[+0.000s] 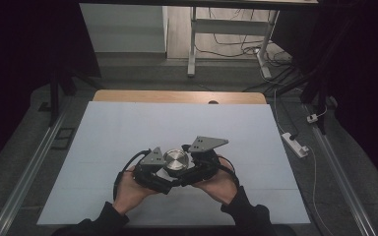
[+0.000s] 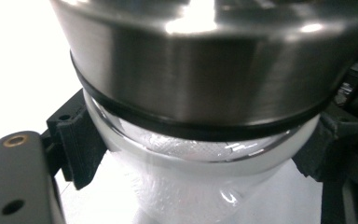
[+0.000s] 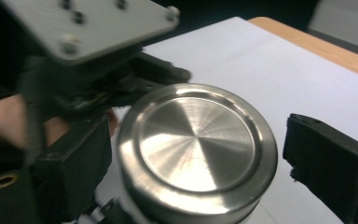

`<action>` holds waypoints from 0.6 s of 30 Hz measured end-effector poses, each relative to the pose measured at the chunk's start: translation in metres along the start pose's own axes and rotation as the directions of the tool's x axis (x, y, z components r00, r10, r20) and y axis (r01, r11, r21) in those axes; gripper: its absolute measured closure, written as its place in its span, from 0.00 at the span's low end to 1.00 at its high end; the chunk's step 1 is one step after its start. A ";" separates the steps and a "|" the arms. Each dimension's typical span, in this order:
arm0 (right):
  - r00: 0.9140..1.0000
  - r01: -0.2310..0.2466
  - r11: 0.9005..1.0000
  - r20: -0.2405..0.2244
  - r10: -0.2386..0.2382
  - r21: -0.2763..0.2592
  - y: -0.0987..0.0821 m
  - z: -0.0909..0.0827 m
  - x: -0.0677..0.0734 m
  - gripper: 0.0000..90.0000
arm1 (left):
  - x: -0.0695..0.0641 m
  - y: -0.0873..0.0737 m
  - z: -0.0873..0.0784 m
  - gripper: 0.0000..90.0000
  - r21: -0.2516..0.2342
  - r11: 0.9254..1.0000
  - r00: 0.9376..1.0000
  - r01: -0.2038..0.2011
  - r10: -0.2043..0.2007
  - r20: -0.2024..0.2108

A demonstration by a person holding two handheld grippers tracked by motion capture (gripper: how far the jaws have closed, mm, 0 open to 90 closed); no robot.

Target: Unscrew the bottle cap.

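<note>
Dark floor and trailing cables surround a white tabletop (image 1: 128, 128) with a wooden strip along its far edge, and a white power strip (image 1: 295, 144) lies on the floor at the right of the high view. Low in the centre of that view, two hands come in from the bottom edge and meet over a glass jar with a brushed steel lid (image 1: 175, 160). At its left side is the left gripper (image 1: 163, 173), with a grey three-cornered plate above it. In the left gripper view the black fingers (image 2: 77, 144) press on the clear glass body (image 2: 200, 186) from both sides, just under the black seal ring (image 2: 186, 127) below the steel lid; they are closed on the jar and hold it, with the white surface visible beneath. At the right of the jar in the high view is the right gripper (image 1: 191, 173), its plate tilted. In the right gripper view its fingers (image 3: 328, 163) flank the round lid (image 3: 196, 149), which sits in the middle of the frame: the right-hand finger stands clear of the rim with white tabletop showing between, and the left-hand finger is close beside the rim, so the fingers are parted and do not clamp the lid.
</note>
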State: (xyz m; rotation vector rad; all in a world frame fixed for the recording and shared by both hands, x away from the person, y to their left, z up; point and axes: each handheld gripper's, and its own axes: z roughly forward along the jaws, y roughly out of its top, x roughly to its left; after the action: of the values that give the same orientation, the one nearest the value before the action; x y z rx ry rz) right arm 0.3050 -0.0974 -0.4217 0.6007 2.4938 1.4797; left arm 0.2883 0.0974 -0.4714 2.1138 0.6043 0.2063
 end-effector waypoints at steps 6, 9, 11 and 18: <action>1.000 0.006 1.000 -0.015 -0.006 -0.020 -0.002 0.001 0.002 0.21 | 0.000 0.000 0.000 0.18 0.002 1.000 1.000 -0.012 0.012 0.028; 0.998 0.006 1.000 -0.069 -0.006 -0.013 -0.001 -0.002 -0.001 0.21 | 0.002 0.000 -0.002 0.18 -0.008 0.999 0.995 -0.036 0.036 0.091; 0.993 0.023 1.000 -0.118 -0.024 -0.011 0.000 -0.004 -0.003 0.21 | 0.003 0.000 -0.003 0.18 -0.011 0.999 0.992 -0.045 0.046 0.114; 0.980 0.068 0.998 -0.184 -0.070 -0.016 0.002 -0.009 -0.004 0.22 | 0.003 -0.001 -0.002 0.18 -0.013 0.997 0.977 -0.074 0.075 0.198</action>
State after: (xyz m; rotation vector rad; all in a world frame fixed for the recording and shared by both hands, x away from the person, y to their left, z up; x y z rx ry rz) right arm 0.3061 -0.1060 -0.4160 0.3869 2.6129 1.5876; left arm 0.2902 0.1004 -0.4714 2.1216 0.4063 0.0381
